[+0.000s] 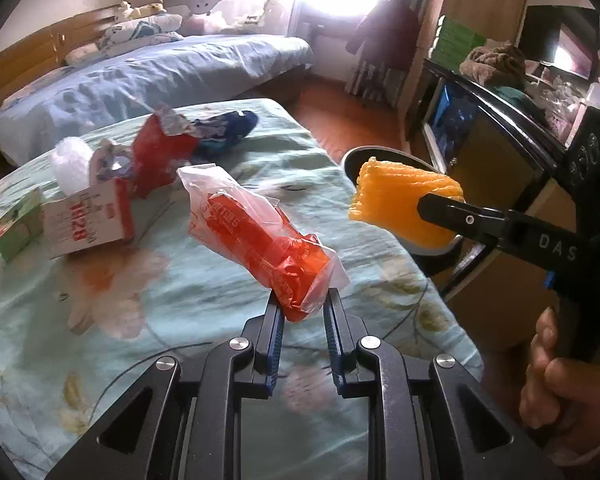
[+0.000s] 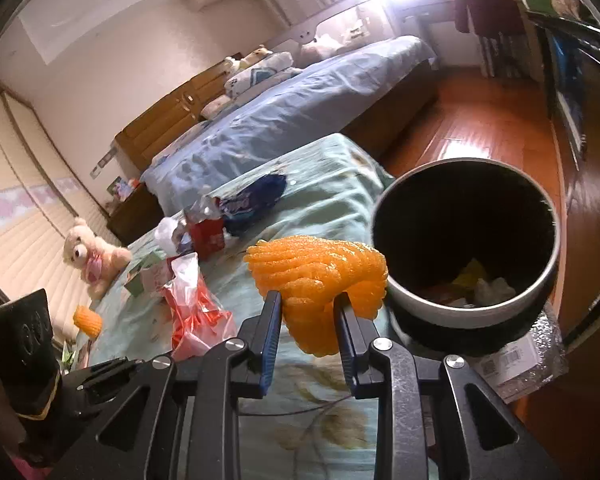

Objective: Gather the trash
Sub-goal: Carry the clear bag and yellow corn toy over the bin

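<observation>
1. Orange everywhere. The right gripper [image 2: 307, 312] is pinching a yellow-orange foam net [image 2: 320, 276], the fruit-wrap kind, dead center in the right wrist view. The left gripper [image 1: 302, 306] is clamped on the bottom end of a clear bag [image 1: 260, 236] with red-orange packaging inside, center of the left view.

2. The bin [image 2: 466, 248] sits at the right of the right view, just off the edge of the floral cloth [image 2: 320, 200]. It has a dark inside with a few scraps at the bottom. The net hangs just left of its rim, not over the opening yet as far as I can tell.

3. More trash waits on the cloth: a white and red carton [image 1: 88, 220], a red wrapper [image 1: 160, 152], a blue bag [image 1: 228, 128] and a green box [image 1: 18, 224], all upper left in the left view.

4. What could go wrong:
- Let go of the net now and I'd guess it lands on the cloth or bounces off the rim. It's springy and light.
- The left grip only has a corner of thin plastic, so it could slide out, or the contents could drop through the open top if it tips.
- Both grippers heading for one bin could bump each other.

5. Readable stuff: the carton shows "1928" upside down, the bag packaging has "TTLES" or similar (partly hidden), and the right gripper's arm says "DAS". A barcode label sits beside the bin, too small to read.
</observation>
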Demonstrator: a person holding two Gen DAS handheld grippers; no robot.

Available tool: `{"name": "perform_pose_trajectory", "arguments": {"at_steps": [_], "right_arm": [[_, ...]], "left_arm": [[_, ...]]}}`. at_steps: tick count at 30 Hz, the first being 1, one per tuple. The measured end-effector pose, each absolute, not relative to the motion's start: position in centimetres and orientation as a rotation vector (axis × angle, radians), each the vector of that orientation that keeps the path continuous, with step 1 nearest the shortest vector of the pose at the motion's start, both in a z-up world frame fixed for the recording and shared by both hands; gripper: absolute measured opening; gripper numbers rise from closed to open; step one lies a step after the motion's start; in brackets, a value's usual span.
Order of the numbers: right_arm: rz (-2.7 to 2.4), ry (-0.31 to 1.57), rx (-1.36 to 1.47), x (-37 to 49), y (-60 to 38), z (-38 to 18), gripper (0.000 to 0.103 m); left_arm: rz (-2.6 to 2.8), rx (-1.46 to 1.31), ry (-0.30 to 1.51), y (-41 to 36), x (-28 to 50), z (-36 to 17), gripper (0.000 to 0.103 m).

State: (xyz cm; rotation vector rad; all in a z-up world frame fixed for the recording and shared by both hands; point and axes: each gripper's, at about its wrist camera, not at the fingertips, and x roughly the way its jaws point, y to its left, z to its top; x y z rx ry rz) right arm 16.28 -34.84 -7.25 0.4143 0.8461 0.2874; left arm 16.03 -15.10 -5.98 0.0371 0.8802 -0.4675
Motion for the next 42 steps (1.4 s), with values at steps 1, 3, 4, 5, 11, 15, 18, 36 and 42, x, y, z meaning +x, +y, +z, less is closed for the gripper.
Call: {"name": "perform_pose_trajectory", "arguments": {"at_steps": [1,3,4,5,11,15,18,36,42], "right_arm": [[0.283,0.845,0.416,16.2,-35.1,-7.2,0.027],[0.271,0.841,0.414,16.2,-35.5,-7.2,0.027],[0.266,0.841,0.414,16.1,-35.8,-7.2,0.027],[0.261,0.839,0.414,16.0,-36.0,-7.2,0.027],[0.224,0.83,0.407,15.9,-37.3,-7.0,0.027],[0.199,0.82,0.417,15.9,-38.4,-6.8,0.027],[0.179,0.814,0.425,16.1,-39.4,-6.9,0.027],[0.114,0.819,0.428,17.6,-42.3,-7.8,0.027],[0.098,0.826,0.424,18.4,-42.8,-8.1,0.027]], "left_arm": [[-0.474,0.038,0.882,-15.6,16.1,-6.0,0.019],[-0.486,0.045,0.883,-16.5,16.2,-6.0,0.019],[-0.494,0.05,0.885,-16.9,16.4,-6.0,0.019],[-0.498,0.052,0.886,-17.1,16.3,-6.0,0.019],[-0.519,0.057,0.899,-19.2,17.0,-6.3,0.019],[-0.529,0.058,0.896,-20.3,17.9,-6.1,0.019],[-0.533,0.066,0.897,-21.4,18.3,-6.2,0.019],[-0.56,0.132,0.888,-26.9,21.7,-6.4,0.019],[-0.561,0.14,0.895,-27.9,22.4,-6.9,0.019]]}}
